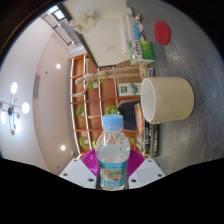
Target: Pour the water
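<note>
While claw (113, 170) clamps water bottle (113, 150), white cup (166, 99) sits beyond.

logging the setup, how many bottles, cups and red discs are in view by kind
water bottle, between the claw fingers, which press on it: 1
cream cup, beyond the bottle: 1
red disc, far back on the grey surface: 1
total: 3

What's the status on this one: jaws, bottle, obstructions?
Jaws shut on water bottle, upright, blue cap on. Cream cup beyond, standing apart. Nothing between them.
</note>
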`<state>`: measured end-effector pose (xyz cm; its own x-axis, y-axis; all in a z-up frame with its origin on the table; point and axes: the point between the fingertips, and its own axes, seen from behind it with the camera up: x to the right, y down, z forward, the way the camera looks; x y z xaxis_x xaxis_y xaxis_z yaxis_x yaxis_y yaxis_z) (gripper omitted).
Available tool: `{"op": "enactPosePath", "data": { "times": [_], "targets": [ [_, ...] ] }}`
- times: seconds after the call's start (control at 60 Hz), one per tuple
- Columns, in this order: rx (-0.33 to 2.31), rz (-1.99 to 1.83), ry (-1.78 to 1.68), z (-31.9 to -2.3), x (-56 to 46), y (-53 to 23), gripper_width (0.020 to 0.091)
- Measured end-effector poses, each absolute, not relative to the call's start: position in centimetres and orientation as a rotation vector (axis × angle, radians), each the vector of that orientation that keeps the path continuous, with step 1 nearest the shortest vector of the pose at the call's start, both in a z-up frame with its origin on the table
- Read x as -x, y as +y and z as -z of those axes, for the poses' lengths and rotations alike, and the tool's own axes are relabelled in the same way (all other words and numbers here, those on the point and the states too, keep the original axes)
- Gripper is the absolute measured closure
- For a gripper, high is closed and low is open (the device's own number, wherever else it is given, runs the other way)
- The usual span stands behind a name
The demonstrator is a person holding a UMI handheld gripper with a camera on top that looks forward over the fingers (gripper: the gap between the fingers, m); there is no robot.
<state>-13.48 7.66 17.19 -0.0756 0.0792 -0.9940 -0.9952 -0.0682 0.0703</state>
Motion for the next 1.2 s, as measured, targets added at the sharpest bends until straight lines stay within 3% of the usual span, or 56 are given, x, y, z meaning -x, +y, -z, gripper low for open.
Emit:
{"op": "enactPosePath", "data": {
  "times": [0.317,0.6,0.733,0.917,1.067,1.2],
  "targets": [
    [0.856,-1.625,1.443,-17.5,9.8,8.7,0.0792],
    [1.007,-1.552,1.355,-17.8,11.1,8.3,0.0785],
    [1.265,-1.249,1.043,-20.3,11.1,7.8,0.0778],
    [1.546,-0.53,0.537,-24.3,6.5,7.4,0.0779],
    [1.649,0.052,0.308,-23.6,-1.4,7.3,0.0781],
    [1.659,0.237,0.302,-21.9,-7.1,7.1,0.0775]
  ]
}}
